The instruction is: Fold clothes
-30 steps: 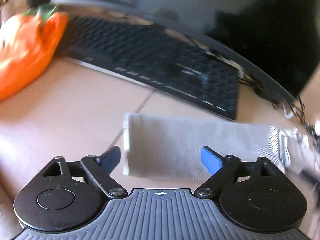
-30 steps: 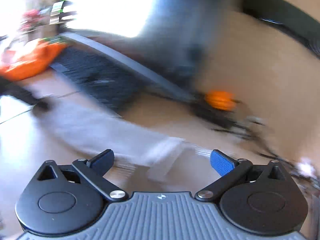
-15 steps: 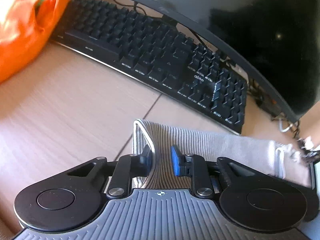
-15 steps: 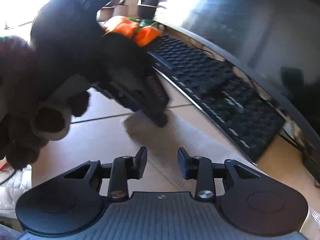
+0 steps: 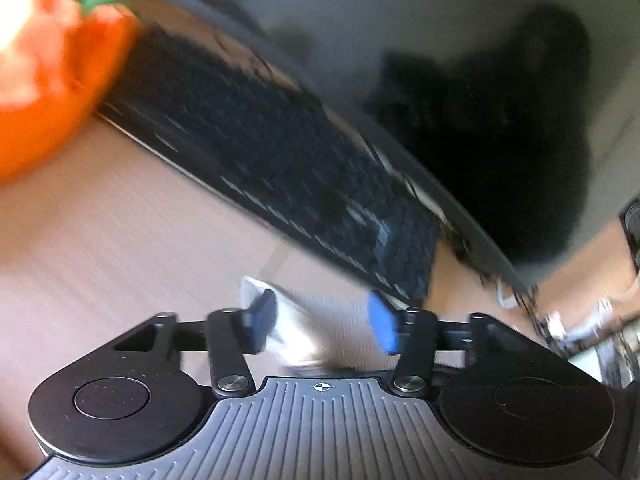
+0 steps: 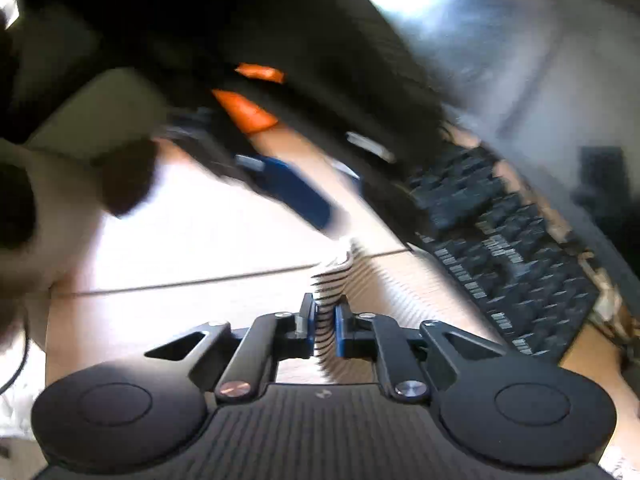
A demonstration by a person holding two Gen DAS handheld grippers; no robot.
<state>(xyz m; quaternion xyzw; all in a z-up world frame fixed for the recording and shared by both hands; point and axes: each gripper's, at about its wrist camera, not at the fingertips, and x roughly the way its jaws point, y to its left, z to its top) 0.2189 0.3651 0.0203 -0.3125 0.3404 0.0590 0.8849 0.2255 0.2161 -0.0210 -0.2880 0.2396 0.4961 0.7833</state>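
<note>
A grey ribbed cloth (image 5: 316,324) lies on the wooden desk, blurred by motion in the left wrist view. My left gripper (image 5: 320,322) is open above its near end, with the fingers apart on either side of it. In the right wrist view my right gripper (image 6: 324,330) is shut on the striped edge of the cloth (image 6: 352,280). The left gripper with its blue pad (image 6: 296,192) shows there too, just beyond the cloth, held by a dark-gloved hand.
A black keyboard (image 5: 272,184) lies behind the cloth, under a curved monitor (image 5: 460,80). An orange plush toy (image 5: 48,80) sits at the far left. Cables (image 5: 516,292) trail at the right. The keyboard also shows in the right wrist view (image 6: 512,248).
My left gripper has let go of the cloth and opened. My right gripper has closed on the cloth's edge. Both views are blurred by motion.
</note>
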